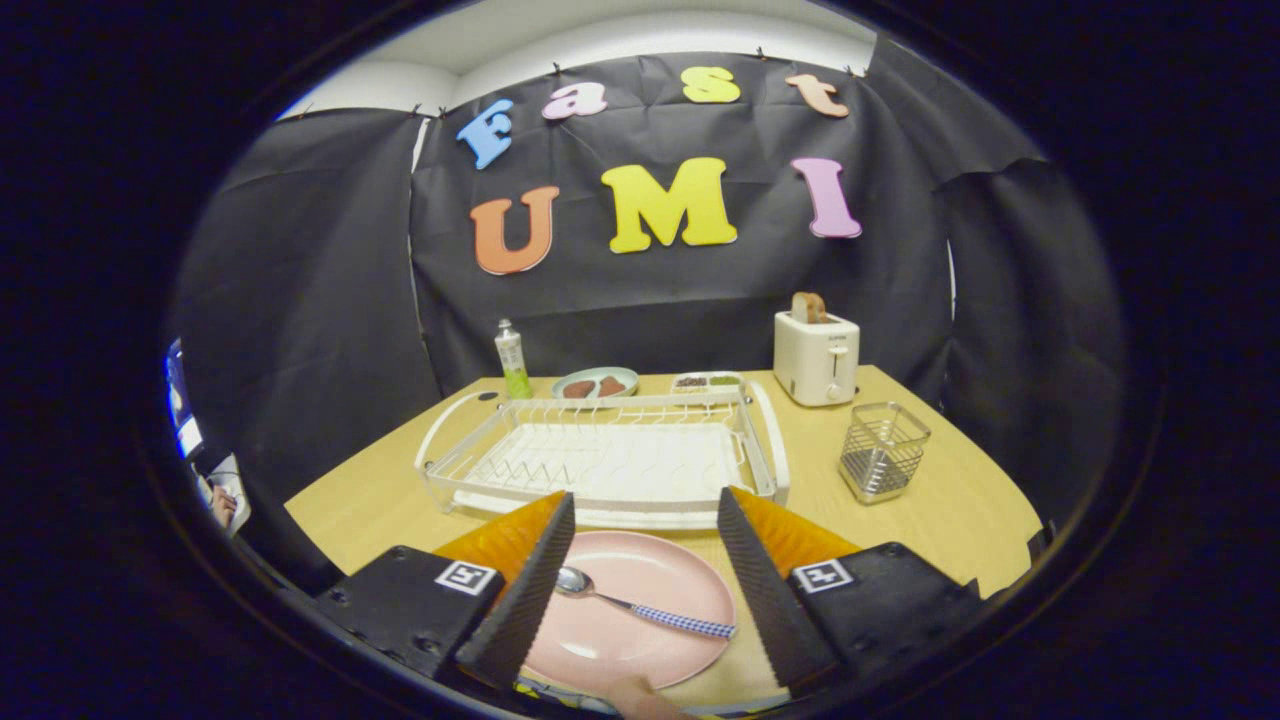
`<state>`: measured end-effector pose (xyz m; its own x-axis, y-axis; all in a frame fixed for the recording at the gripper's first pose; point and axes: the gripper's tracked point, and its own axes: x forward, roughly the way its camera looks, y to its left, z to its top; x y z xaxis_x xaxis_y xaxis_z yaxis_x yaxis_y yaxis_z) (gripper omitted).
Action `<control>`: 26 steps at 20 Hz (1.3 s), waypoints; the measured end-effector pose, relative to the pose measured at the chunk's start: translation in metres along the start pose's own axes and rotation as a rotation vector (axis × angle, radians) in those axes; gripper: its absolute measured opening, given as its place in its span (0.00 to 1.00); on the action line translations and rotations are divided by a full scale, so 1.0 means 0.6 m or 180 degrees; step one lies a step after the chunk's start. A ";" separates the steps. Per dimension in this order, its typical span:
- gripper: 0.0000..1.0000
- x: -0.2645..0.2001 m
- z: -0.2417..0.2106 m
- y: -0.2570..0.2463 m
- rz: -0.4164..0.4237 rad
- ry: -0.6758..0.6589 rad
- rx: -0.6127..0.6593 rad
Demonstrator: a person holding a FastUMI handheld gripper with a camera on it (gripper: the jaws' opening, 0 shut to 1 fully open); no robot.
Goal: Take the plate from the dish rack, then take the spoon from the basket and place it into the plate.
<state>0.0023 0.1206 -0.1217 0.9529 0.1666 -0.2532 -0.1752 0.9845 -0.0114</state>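
Two black ridged fingers (545, 590) stand spread, gripping nothing; between them a round pink plate (640, 640) carries a checked-handled metal spoon (640, 604), white wire dish rack (605, 460) beyond.

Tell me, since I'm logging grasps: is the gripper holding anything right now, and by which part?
Nothing is held. The gripper is open, its fingers spread apart above the pink plate, where the spoon lies free between them.
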 end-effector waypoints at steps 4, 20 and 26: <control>1.00 -0.023 0.024 -0.009 -0.0127 -0.0199 -0.0013; 1.00 -0.157 0.072 -0.070 -0.0354 -0.0477 0.0007; 1.00 -0.163 0.068 -0.087 -0.0364 -0.0502 -0.0026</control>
<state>-0.0715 0.0550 -0.0570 0.9936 0.0609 -0.0952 -0.0650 0.9971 -0.0396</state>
